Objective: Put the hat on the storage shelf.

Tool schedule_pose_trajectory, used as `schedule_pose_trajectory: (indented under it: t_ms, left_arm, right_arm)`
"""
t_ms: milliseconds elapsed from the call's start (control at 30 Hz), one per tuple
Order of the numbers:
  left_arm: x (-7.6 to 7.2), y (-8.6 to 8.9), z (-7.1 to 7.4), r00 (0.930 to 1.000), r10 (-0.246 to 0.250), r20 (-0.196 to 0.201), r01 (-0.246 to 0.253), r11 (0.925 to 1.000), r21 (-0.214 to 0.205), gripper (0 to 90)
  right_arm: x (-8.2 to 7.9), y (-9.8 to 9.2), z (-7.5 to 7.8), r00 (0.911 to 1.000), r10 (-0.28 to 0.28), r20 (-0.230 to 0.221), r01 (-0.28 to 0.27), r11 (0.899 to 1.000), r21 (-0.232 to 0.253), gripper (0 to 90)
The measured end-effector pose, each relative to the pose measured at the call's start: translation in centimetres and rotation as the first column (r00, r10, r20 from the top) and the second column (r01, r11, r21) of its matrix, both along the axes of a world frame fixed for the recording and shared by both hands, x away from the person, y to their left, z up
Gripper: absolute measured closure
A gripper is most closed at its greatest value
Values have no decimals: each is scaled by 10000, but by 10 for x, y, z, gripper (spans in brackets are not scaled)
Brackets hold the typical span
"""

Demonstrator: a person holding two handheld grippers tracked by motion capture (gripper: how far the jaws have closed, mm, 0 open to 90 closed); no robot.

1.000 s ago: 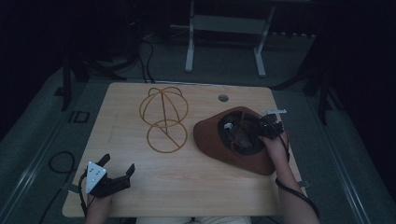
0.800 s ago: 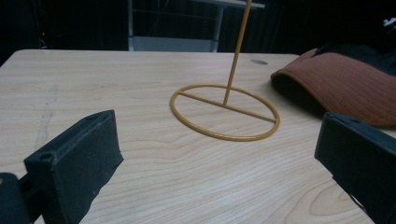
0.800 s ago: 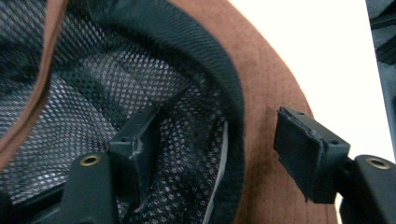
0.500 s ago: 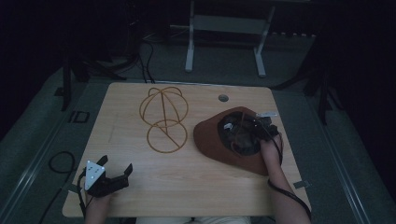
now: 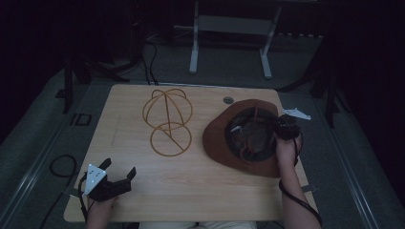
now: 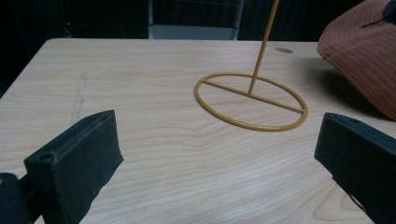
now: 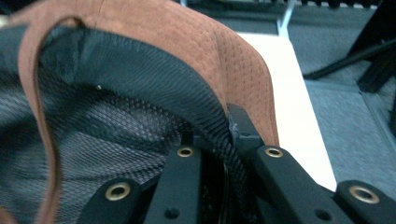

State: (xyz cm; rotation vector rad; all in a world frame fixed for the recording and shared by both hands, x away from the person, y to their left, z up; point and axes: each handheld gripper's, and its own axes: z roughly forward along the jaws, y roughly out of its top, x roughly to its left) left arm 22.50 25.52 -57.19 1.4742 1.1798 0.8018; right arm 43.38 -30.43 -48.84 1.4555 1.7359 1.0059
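Both jaws of rt gripper on hat rim.

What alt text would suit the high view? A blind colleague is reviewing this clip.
The right claw is shut on the edge of an upturned brown hat at the right of a wooden table. A gold wire hat stand stands left of the hat, and the left claw rests open at the near left corner.

Yellow wire stand w/ ring base and domed top sits upright on the light-wood surface, left of ctr, a small round grommet hole near the far edge, a grey metal frame and cables on the floor behind.
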Motion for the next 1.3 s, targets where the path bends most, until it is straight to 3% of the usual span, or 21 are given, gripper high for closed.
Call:
schedule_pose_trajectory:
  t_ms: [233,367,500,633,667,800,900,1133,1300]
  left_arm:
    - [-1,-4,3,10000,-43,-83,44,9999,130,6]
    - [-2,-8,6,9999,-54,-138,58,9996,260,6]
    - [1,-9,15,9994,-71,-340,74,9999,104,6]
    - [3,-7,25,9979,-143,-631,137,9998,-112,6]
    - [4,-7,33,9967,-182,-796,173,9998,-117,6]
    - [5,-7,47,9977,-385,-558,386,9993,16,6]
    - [7,-8,70,9972,-716,-229,711,9972,-231,6]
    - [16,-17,110,9950,-929,376,935,9955,-144,6]
    - [28,-35,132,9874,-1509,478,1496,9883,300,6]
  right_arm:
    - [-19,-6,33,9950,53,999,-136,9966,817,843]
    - [-28,-6,50,9884,41,1519,-199,9946,1023,844]
    - [-36,-6,67,9810,103,1939,-337,9925,1179,844]
    - [-41,-4,77,9775,243,2095,-457,9942,978,844]
    - [-44,-3,81,9754,281,2185,-471,9955,823,844]
    - [-48,-3,83,9743,282,2233,-487,9951,866,843]
    - [-51,-3,84,9733,341,2272,-543,9951,831,843]
    - [-56,-4,87,9695,395,2417,-614,9946,838,844]
    - [-59,-4,89,9680,469,2465,-701,9938,859,843]
